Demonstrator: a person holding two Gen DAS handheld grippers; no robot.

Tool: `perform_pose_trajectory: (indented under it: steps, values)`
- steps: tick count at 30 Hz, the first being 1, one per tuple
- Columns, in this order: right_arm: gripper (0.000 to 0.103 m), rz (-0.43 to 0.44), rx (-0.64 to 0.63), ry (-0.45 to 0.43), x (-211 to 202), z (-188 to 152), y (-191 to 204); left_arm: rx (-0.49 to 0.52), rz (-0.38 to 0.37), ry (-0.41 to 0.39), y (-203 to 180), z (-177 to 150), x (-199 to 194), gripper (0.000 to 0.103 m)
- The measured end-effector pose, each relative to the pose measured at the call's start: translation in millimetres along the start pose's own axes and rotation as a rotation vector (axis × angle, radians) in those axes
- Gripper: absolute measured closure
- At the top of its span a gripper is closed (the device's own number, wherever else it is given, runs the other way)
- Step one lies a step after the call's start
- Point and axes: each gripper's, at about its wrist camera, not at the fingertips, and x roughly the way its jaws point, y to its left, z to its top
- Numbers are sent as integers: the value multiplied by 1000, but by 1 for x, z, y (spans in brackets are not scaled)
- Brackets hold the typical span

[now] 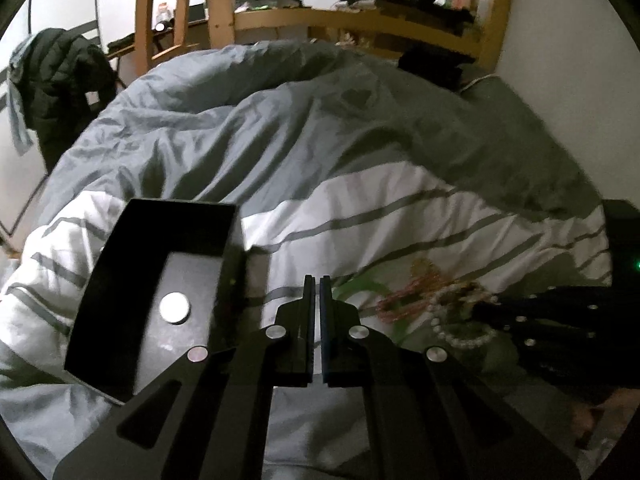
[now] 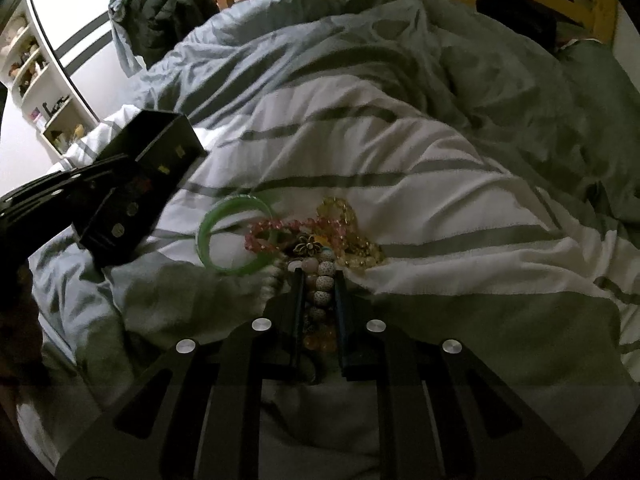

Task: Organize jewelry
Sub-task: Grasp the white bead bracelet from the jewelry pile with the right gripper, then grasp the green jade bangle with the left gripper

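Observation:
A pile of jewelry lies on the striped duvet: a green bangle (image 2: 236, 236), a pink bead bracelet (image 2: 296, 226), a yellow bead strand (image 2: 344, 216) and a white speckled bead bracelet (image 2: 322, 282). My right gripper (image 2: 318, 280) has its fingers on either side of the speckled bead bracelet. An open black box (image 1: 160, 292) holding a round silver disc (image 1: 174, 307) sits left of my left gripper (image 1: 317, 280), which is shut and empty. The box also shows in the right wrist view (image 2: 140, 176). The pile shows in the left wrist view (image 1: 432, 296), right of my left gripper.
The bed is covered by a rumpled grey and white duvet (image 1: 320, 152). A wooden bed frame (image 1: 360, 20) and ladder stand behind. A dark jacket (image 1: 56, 76) hangs at the left. White shelves (image 2: 36, 92) stand at the far left.

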Motion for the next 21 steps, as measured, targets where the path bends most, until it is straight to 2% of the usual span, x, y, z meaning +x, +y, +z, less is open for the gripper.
perform_pose_trajectory:
  steps: [4,7,15,21]
  values:
    - [90,13,-6,-62,-12,2,2,11,-96,-60,-2,3,-14,101]
    - [90,29,-4,-106,-21,5,2,18,-138,-86,-4,3,-22,101]
    - [93,74,-20,-181,-51,15,14,16,-141,-125,5,9,-40,101]
    - [93,95,-31,-204,-67,26,27,-5,-119,-153,29,15,-60,101]
